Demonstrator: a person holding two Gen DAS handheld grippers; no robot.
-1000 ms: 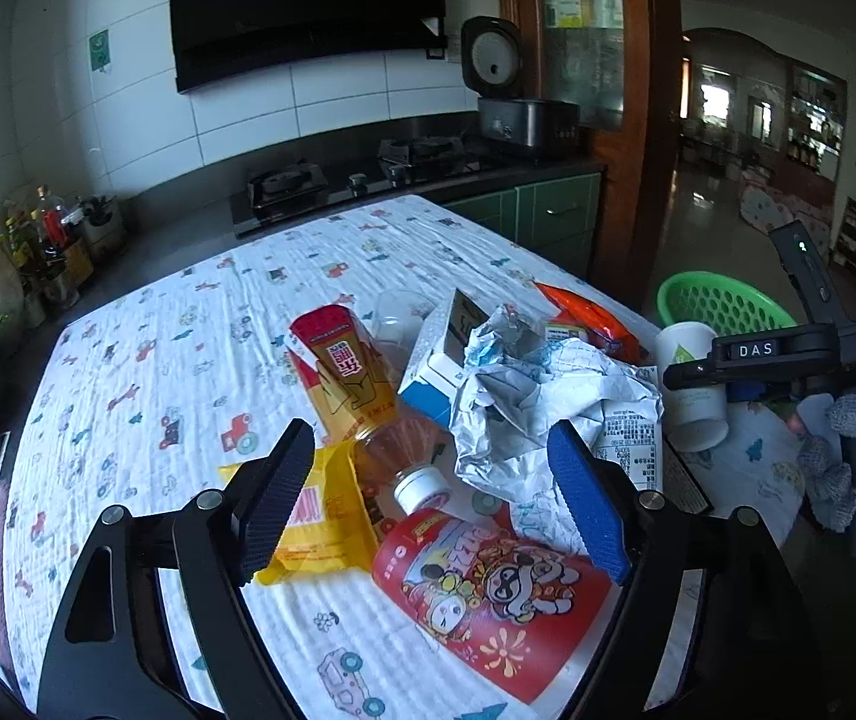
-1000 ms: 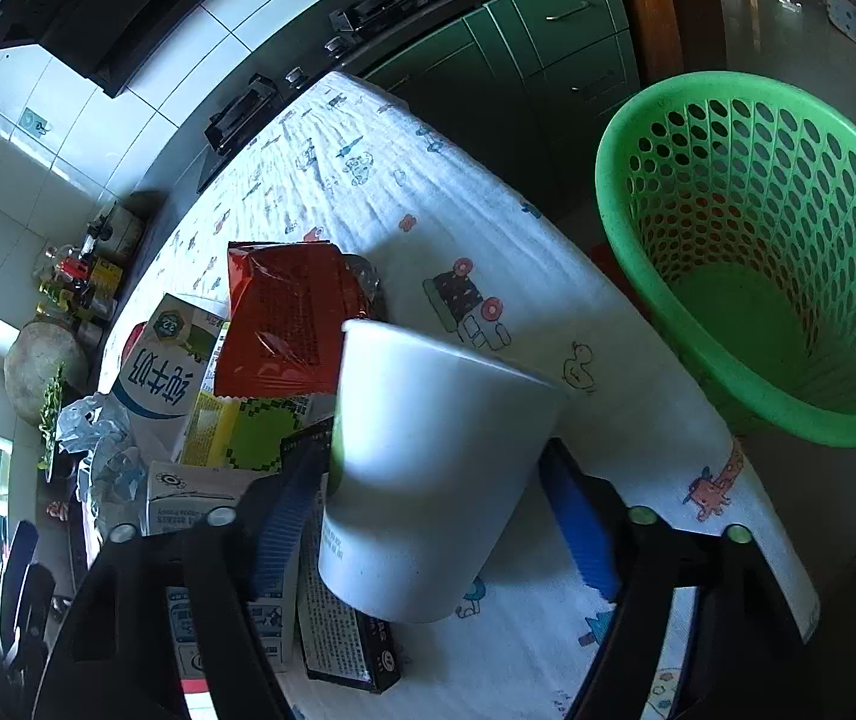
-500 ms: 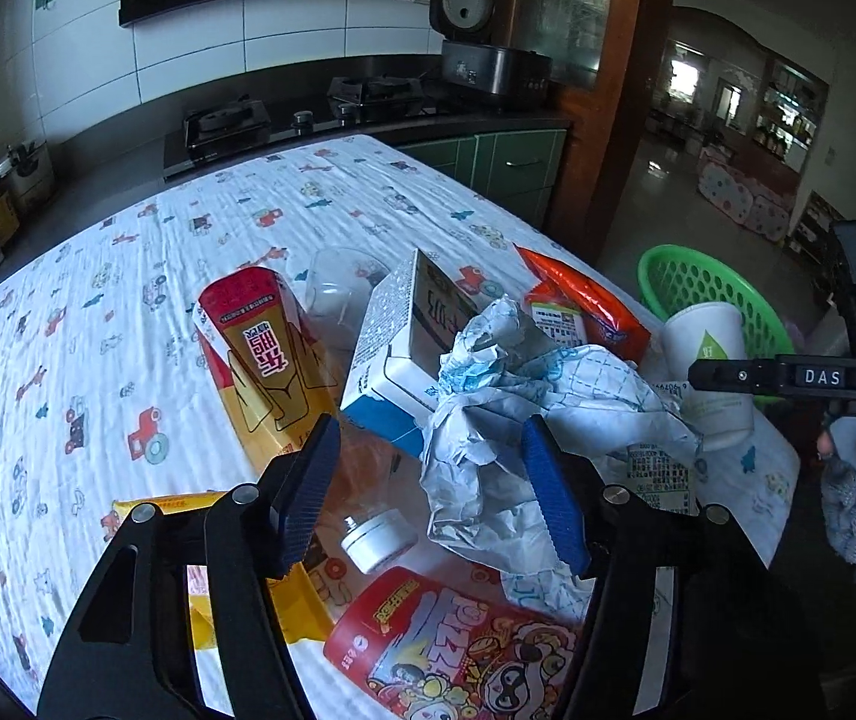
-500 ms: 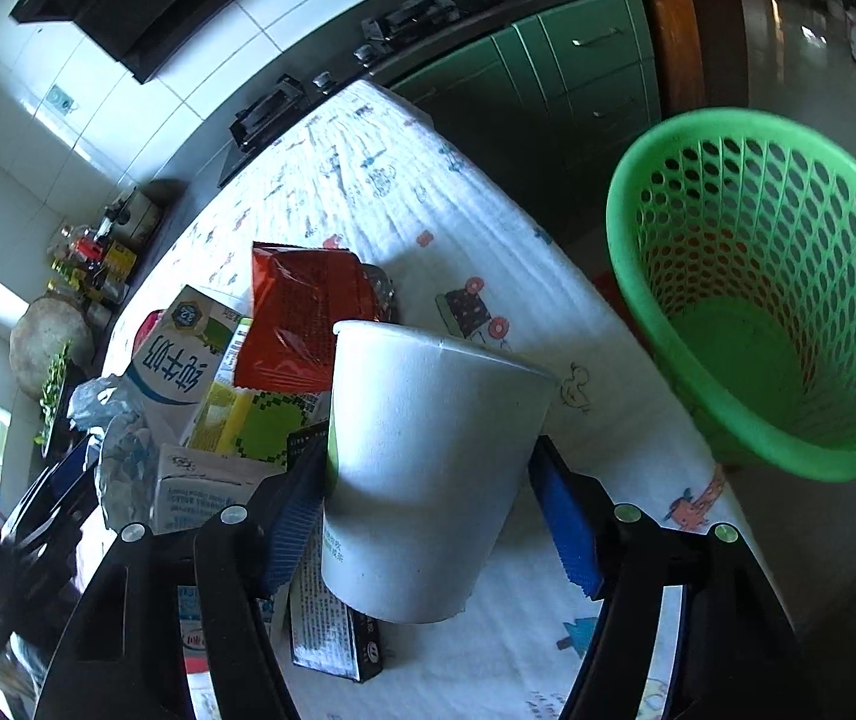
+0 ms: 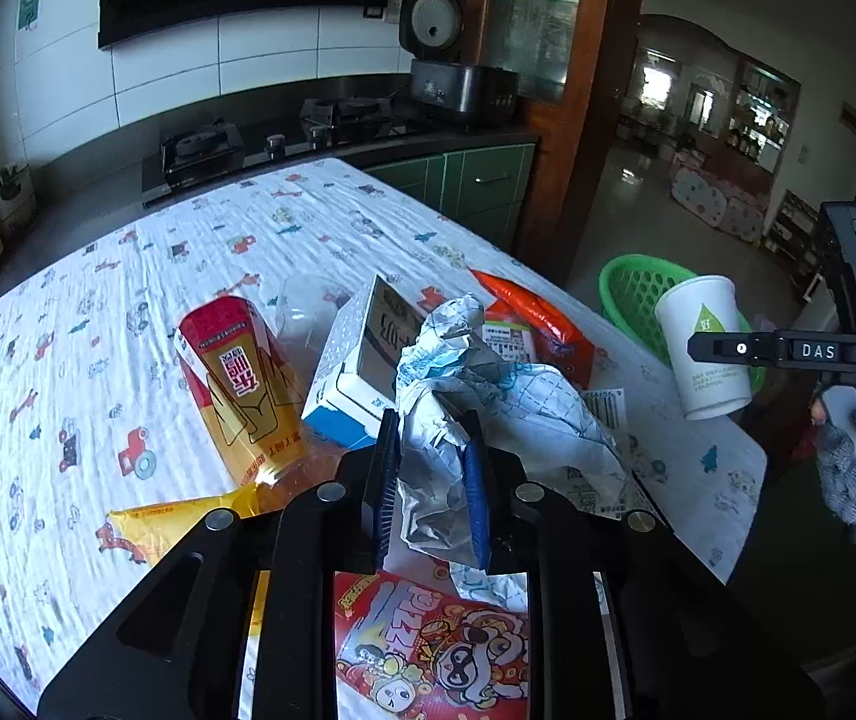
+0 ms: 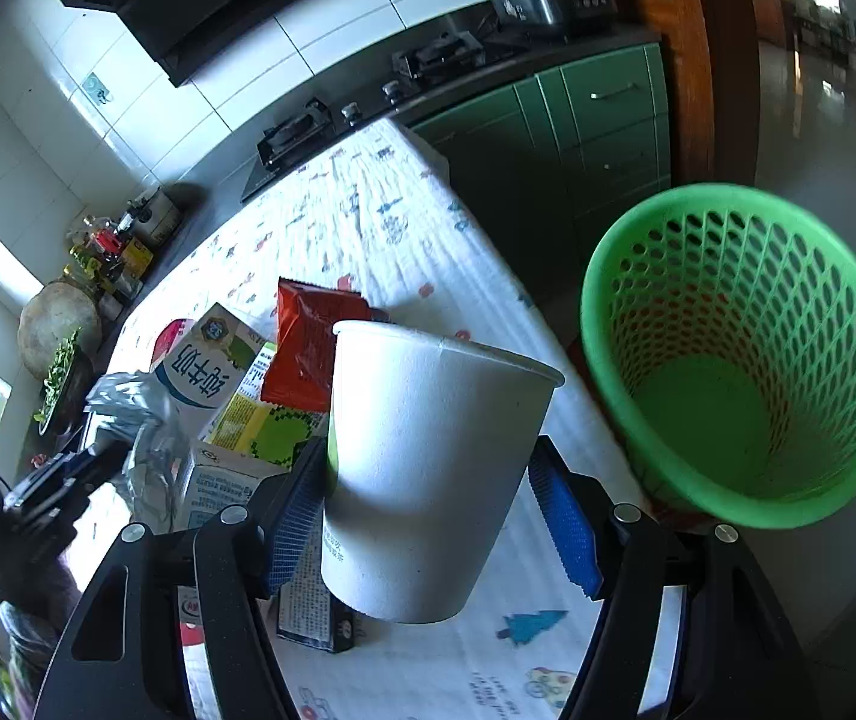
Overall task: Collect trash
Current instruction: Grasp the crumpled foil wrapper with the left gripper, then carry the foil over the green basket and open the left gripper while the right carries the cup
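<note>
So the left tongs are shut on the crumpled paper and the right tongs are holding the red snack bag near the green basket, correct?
Not quite. The right tongs hold the white paper cup, not the red snack bag, which lies on the table; the right wrist view shows it. The left tongs are indeed shut on the crumpled paper, and the green basket is close.

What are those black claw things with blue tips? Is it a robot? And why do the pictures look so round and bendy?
No robot here. A person holds one hand-held gripper in each hand, a bit like big tongs. Each has a small camera with a very wide lens looking out between its two fingers, which bends the picture. One picture comes from the left one, the other from the right.

The left hand-held gripper has just been closing and now pinches a crumpled paper wrapper. The right hand-held gripper holds a white paper cup in the air beside a green basket.

On the tablecloth lies more trash: a red and gold drink bottle, a milk carton and an orange snack bag.
</note>
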